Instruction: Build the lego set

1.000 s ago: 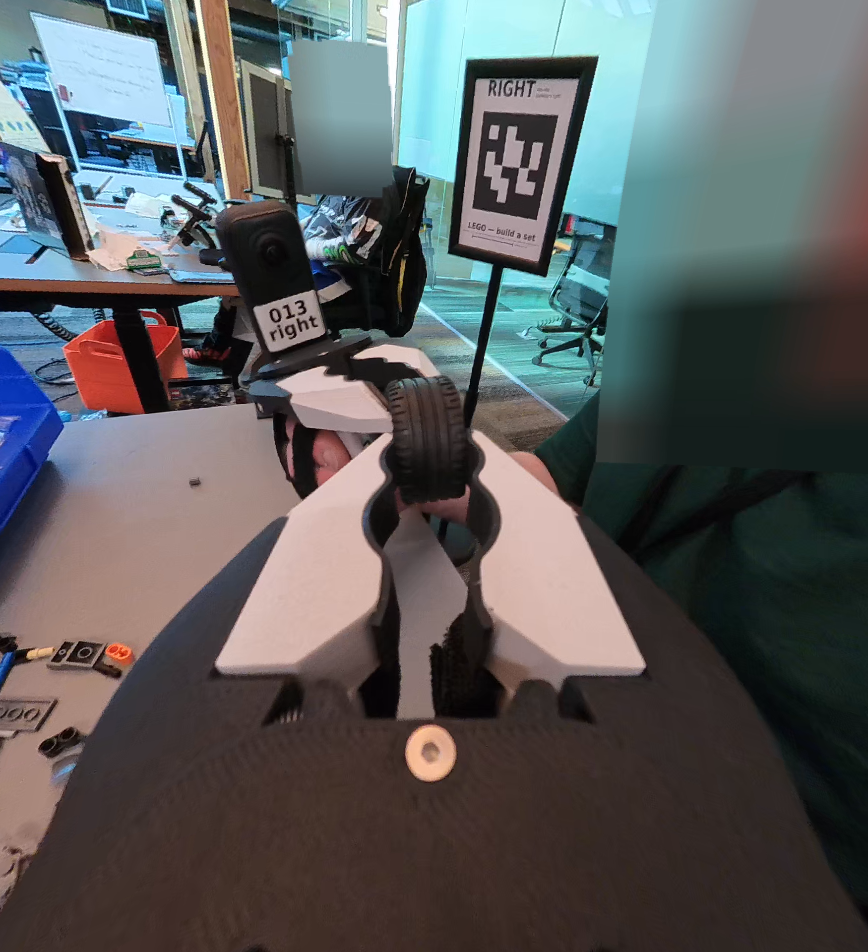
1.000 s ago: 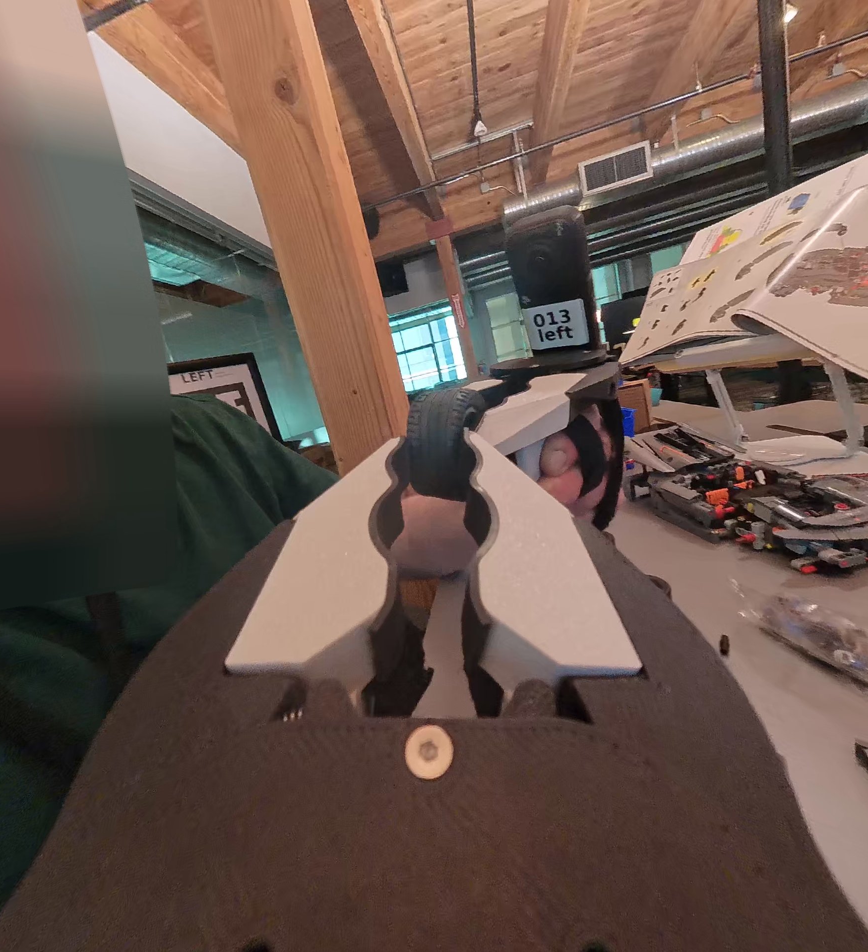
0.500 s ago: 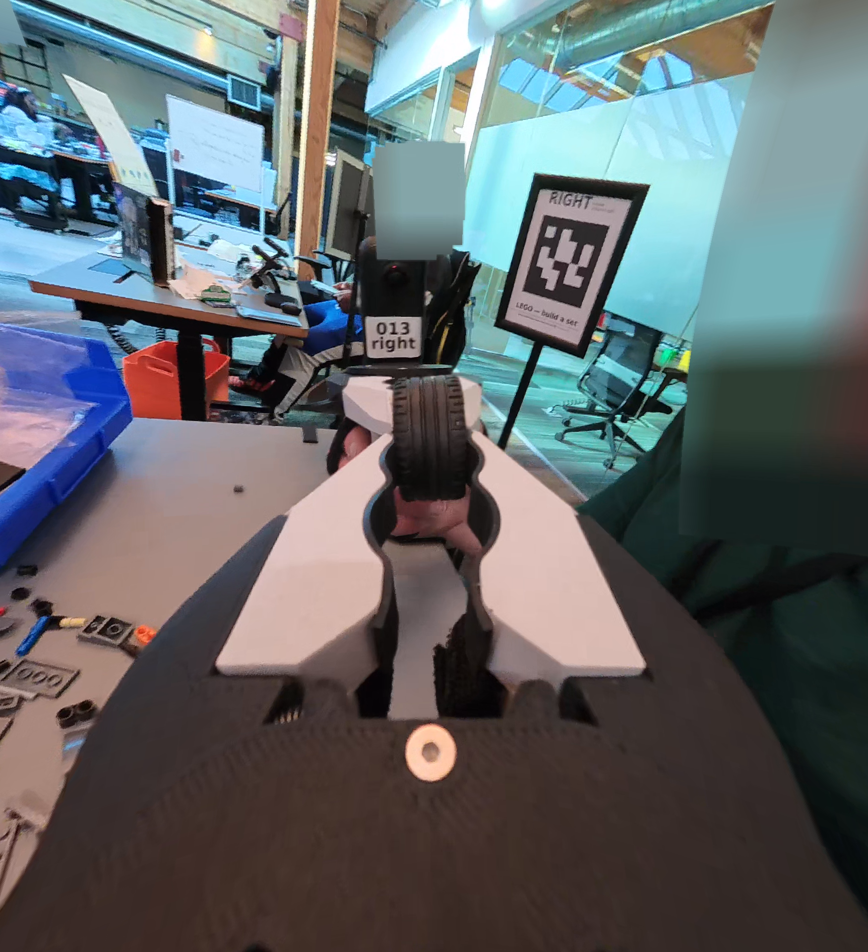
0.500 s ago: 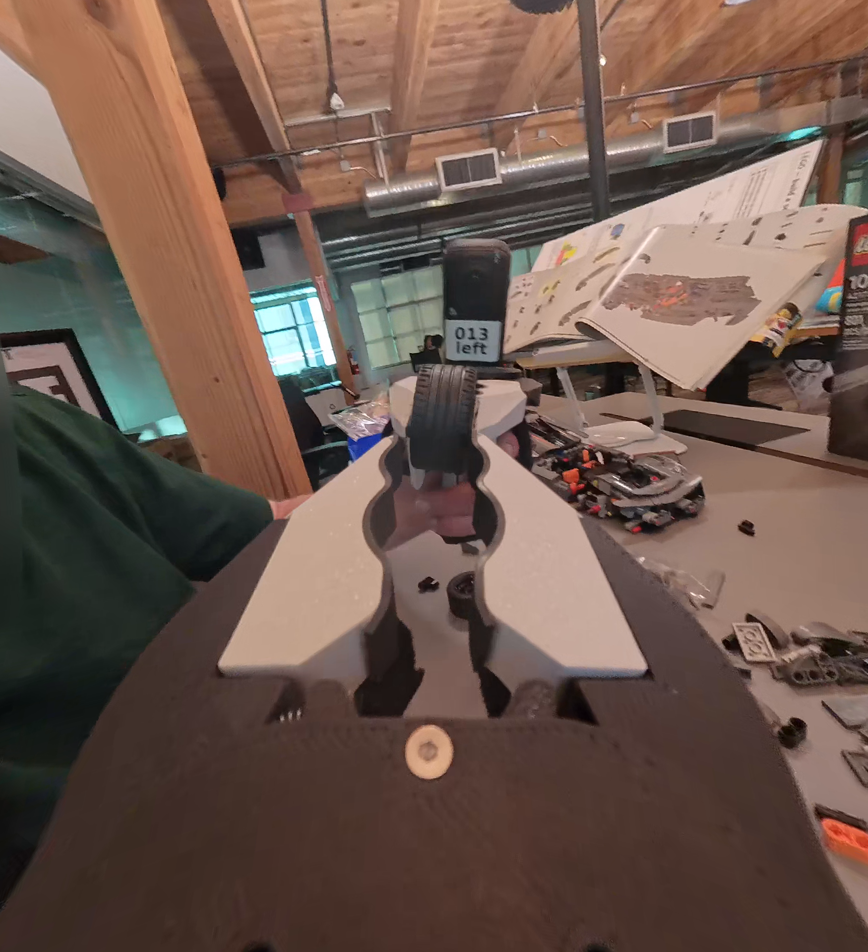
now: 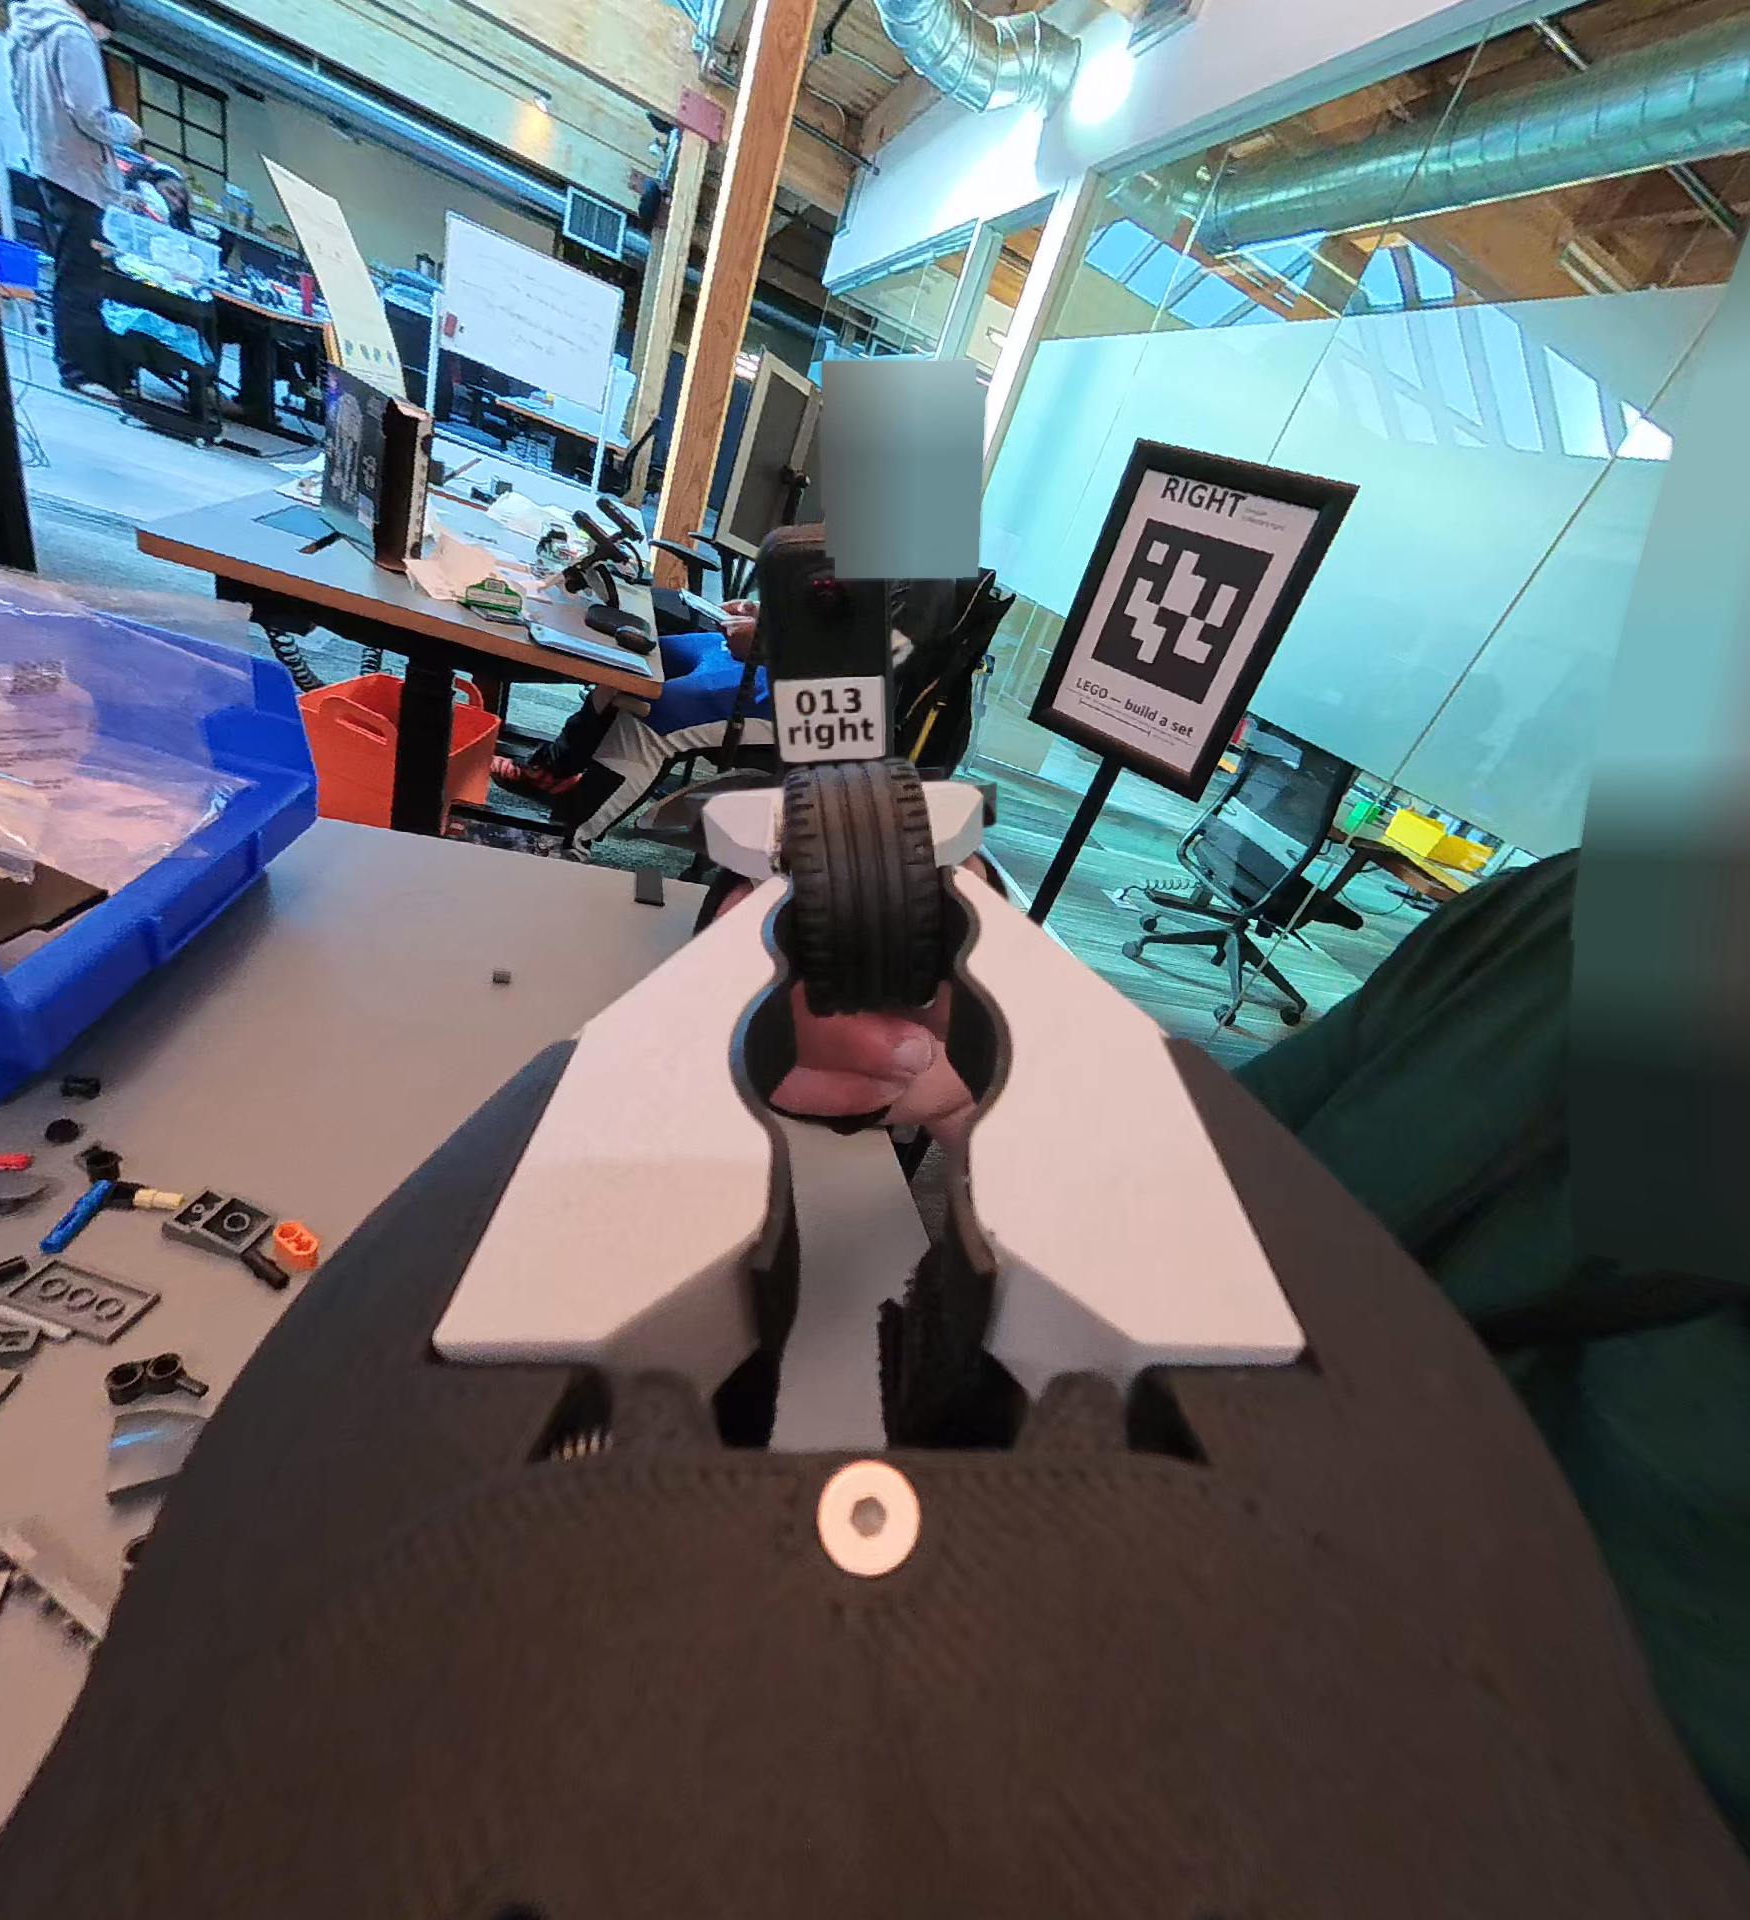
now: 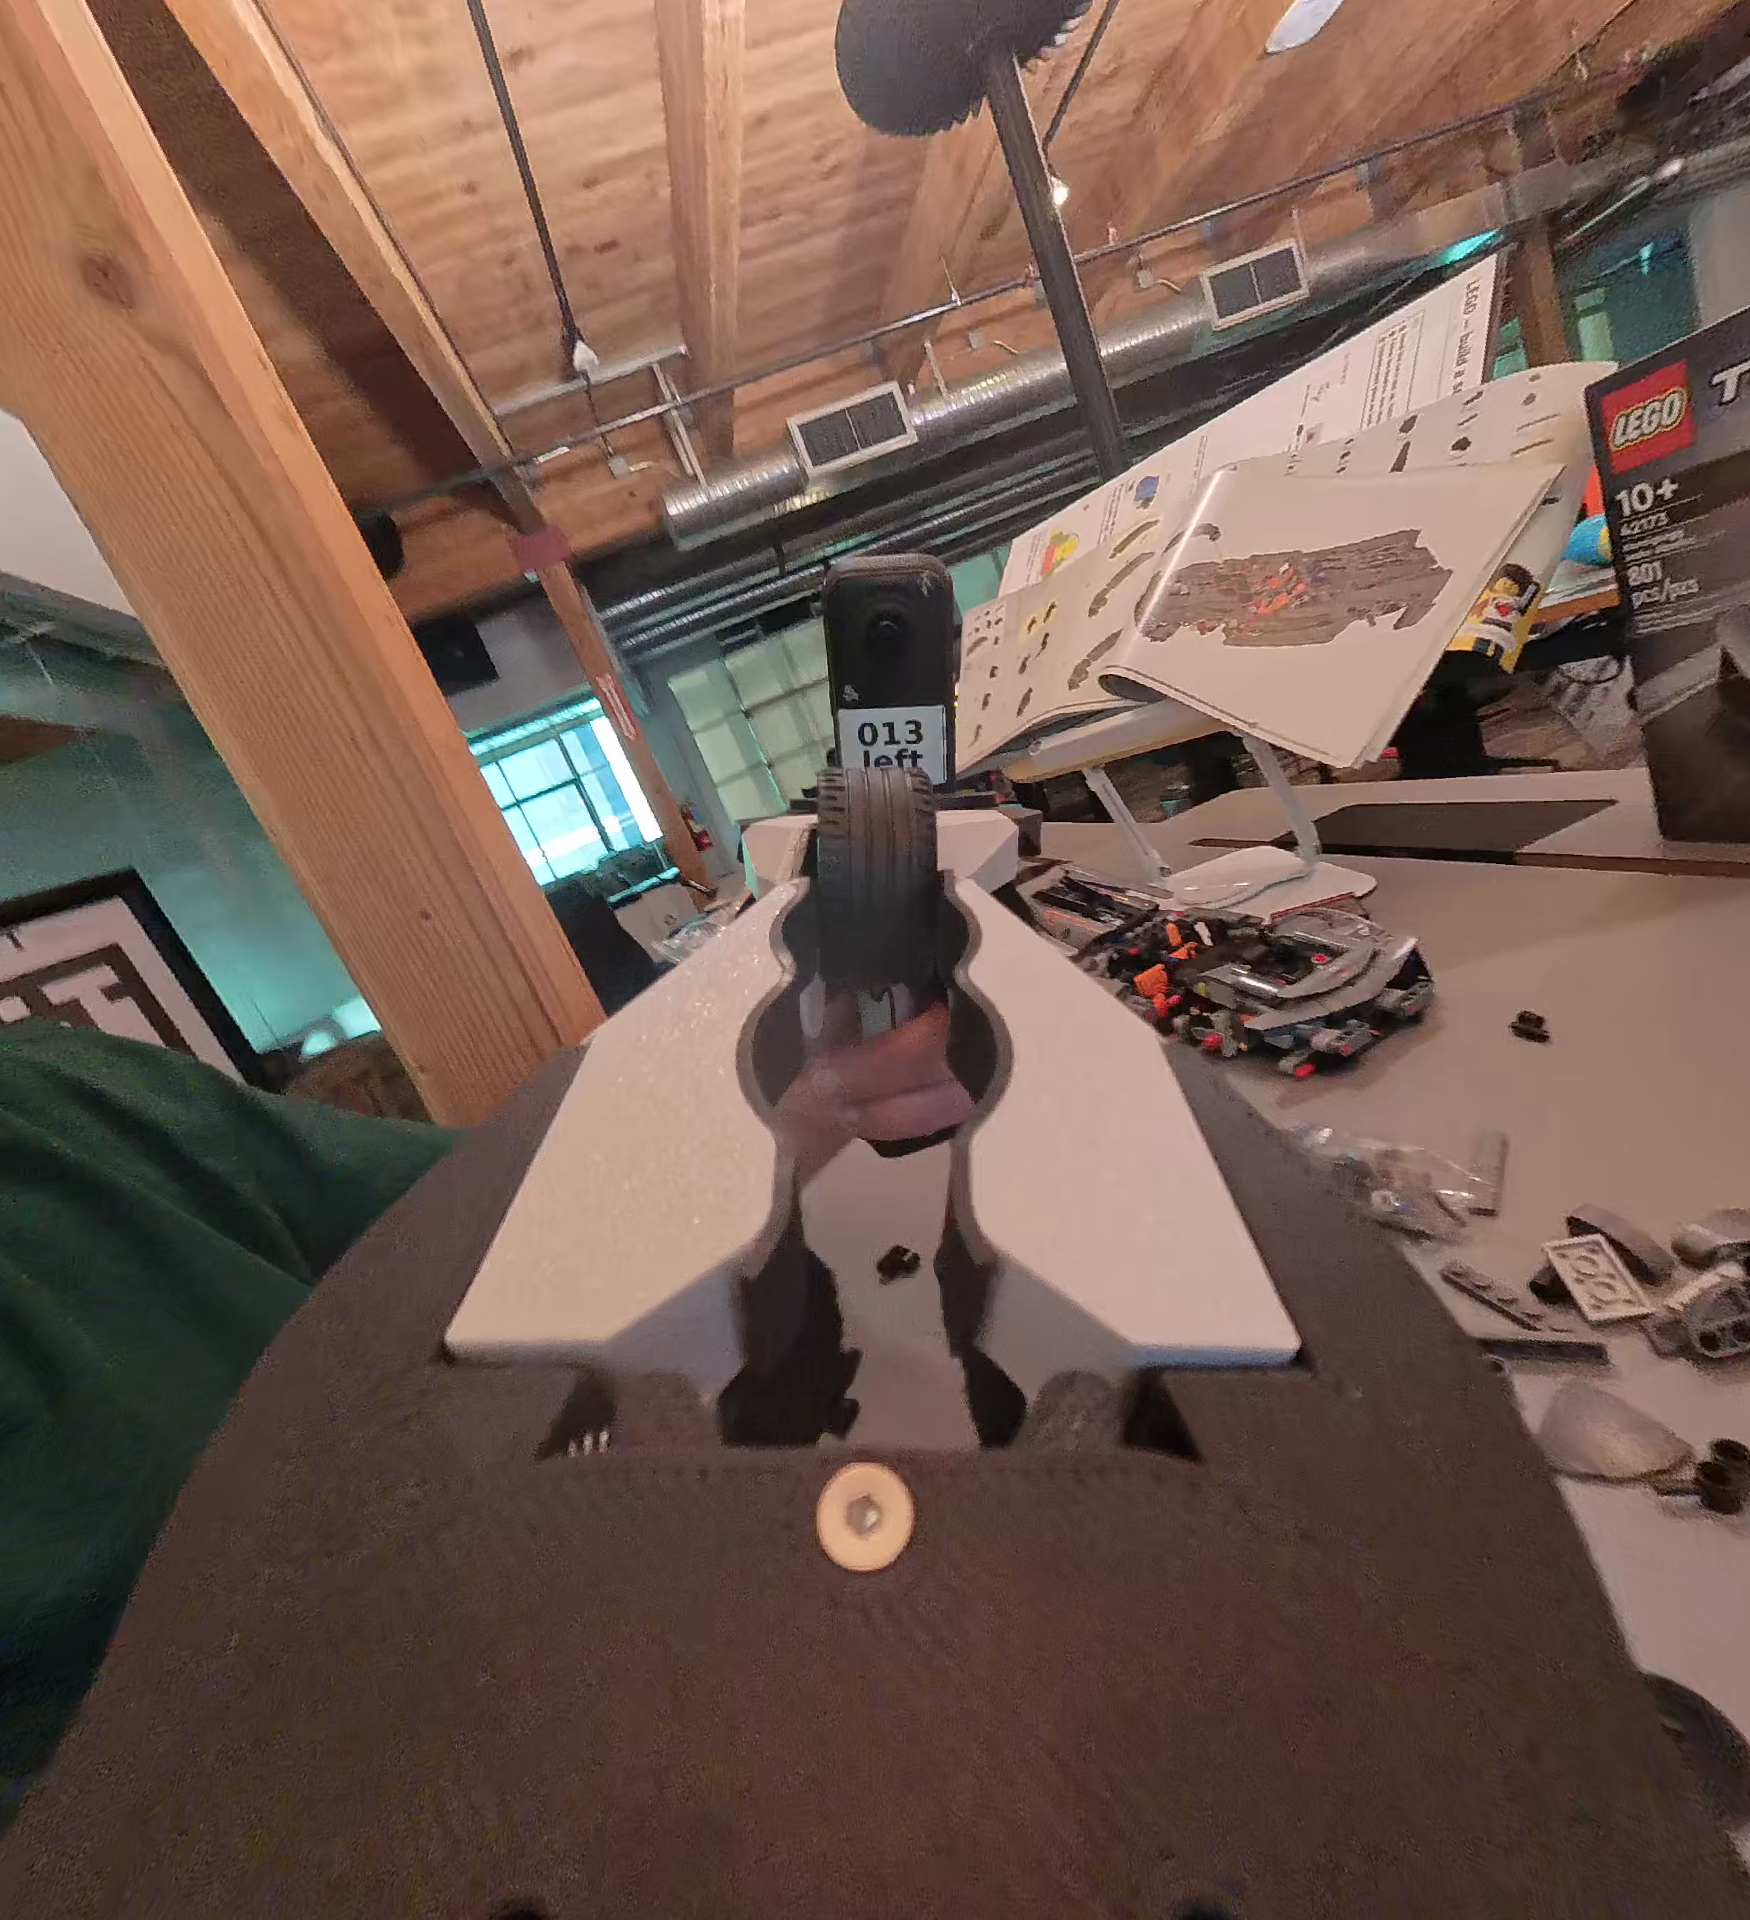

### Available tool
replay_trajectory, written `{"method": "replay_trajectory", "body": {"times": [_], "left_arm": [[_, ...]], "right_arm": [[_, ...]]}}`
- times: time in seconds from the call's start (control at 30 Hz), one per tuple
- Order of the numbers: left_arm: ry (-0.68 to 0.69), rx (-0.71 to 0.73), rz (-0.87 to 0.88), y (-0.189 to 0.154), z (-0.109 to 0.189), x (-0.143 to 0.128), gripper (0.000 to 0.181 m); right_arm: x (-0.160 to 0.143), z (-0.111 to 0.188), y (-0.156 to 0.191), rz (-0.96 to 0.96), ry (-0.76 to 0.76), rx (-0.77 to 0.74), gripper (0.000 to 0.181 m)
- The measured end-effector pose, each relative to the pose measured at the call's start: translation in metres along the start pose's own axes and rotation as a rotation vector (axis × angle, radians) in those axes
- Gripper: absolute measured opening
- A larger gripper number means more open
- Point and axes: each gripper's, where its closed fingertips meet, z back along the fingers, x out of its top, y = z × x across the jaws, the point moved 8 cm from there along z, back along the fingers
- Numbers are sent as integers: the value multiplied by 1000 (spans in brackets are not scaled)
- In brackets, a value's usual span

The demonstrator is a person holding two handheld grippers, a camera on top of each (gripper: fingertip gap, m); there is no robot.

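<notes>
A black rubber tyre (image 5: 860, 883) is held upright in the air between my two grippers, which face each other tip to tip. My left gripper (image 5: 863, 935) is shut on the tyre from the near side. The right gripper's white fingers (image 5: 741, 831) and its camera show just behind the tyre. In the right wrist view my right gripper (image 6: 876, 935) is shut on the same tyre (image 6: 876, 873), with the left gripper's fingers (image 6: 772, 847) behind it. A hand (image 6: 881, 1091) shows below the tyre. The part-built grey and orange car model (image 6: 1266, 977) sits on the table.
A blue bin (image 5: 71, 831) with plastic bags stands at the left. Loose small pieces (image 5: 123, 1278) lie on the grey table (image 5: 351, 997). An open instruction booklet on a stand (image 6: 1318, 613), the set's box (image 6: 1733, 582), a parts bag (image 6: 1401, 1184) and more pieces (image 6: 1629, 1278) are at the right.
Both grippers have swung round together with the tyre held between them, until they stand straight opposite each other. The table and model have come further into view.
</notes>
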Motion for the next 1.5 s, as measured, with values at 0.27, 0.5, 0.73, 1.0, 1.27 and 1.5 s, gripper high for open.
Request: {"method": "replay_trajectory", "body": {"times": [0.27,0.5,0.73,1.0,1.27,1.5], "left_arm": [[-76,-79,120,1,12,10,21],[-23,7,140,6,10,7,21],[-79,76,41,-2,24,21,51],[13,577,-683,-25,32,29,64],[186,842,-1205,-45,2,16,66],[269,977,-1314,-49,-1,14,47]], "right_arm": [[9,-9,20,544,150,-259,67],[0,-43,29,1175,444,-527,44],[13,-40,17,864,255,-433,40],[22,-30,-9,205,-49,-77,39],[2,-54,-13,-310,-123,347,40],[-10,-67,-11,-449,-178,445,44]]}}
